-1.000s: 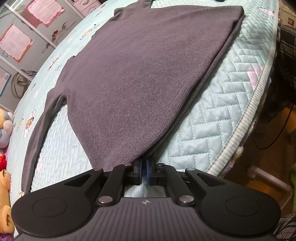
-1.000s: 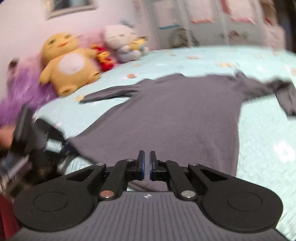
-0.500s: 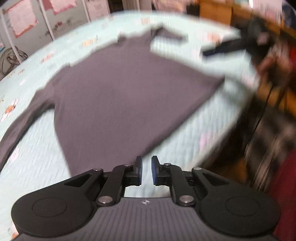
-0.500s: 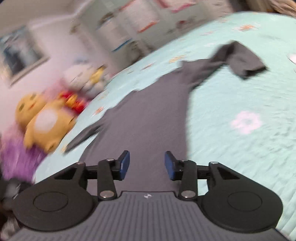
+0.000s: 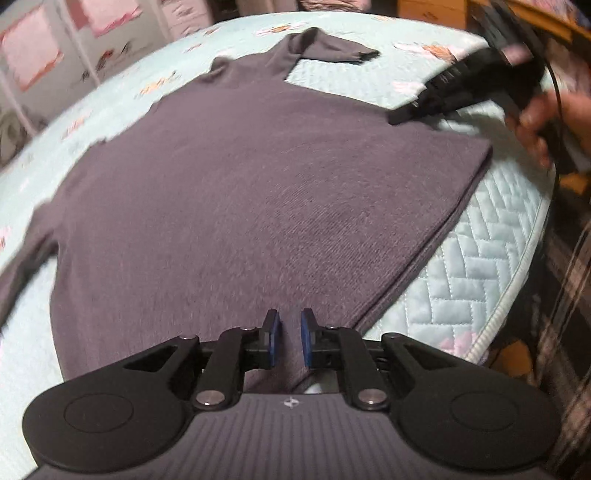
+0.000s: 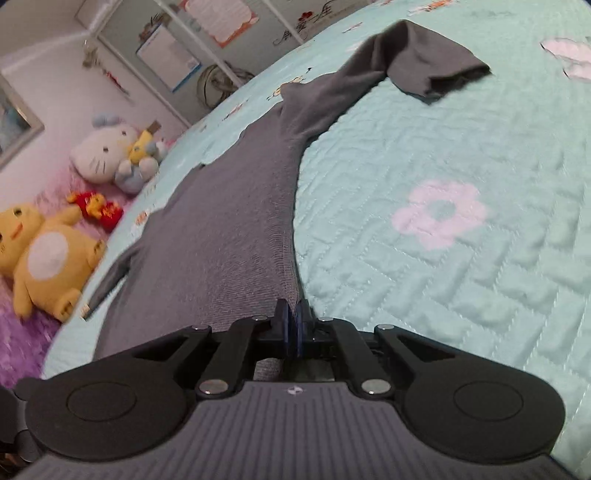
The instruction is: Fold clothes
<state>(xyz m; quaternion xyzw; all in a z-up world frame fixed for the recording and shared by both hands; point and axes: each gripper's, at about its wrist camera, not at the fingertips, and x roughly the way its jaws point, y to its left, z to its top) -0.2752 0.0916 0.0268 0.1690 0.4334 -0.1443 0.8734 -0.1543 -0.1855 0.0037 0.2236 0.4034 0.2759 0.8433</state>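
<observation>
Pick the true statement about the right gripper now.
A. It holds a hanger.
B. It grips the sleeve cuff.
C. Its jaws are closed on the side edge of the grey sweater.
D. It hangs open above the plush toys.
C: in the right wrist view the right gripper has its jaws together on the grey sweater at its side edge.

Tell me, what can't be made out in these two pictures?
- Grey knit sweater: left wrist view, its left sleeve runs off the picture's edge.
- Right gripper: right wrist view, its blue pads cover whatever cloth is between them.
- Person's hand: left wrist view, motion-blurred.
- Wall posters: right wrist view, print too small.
</observation>
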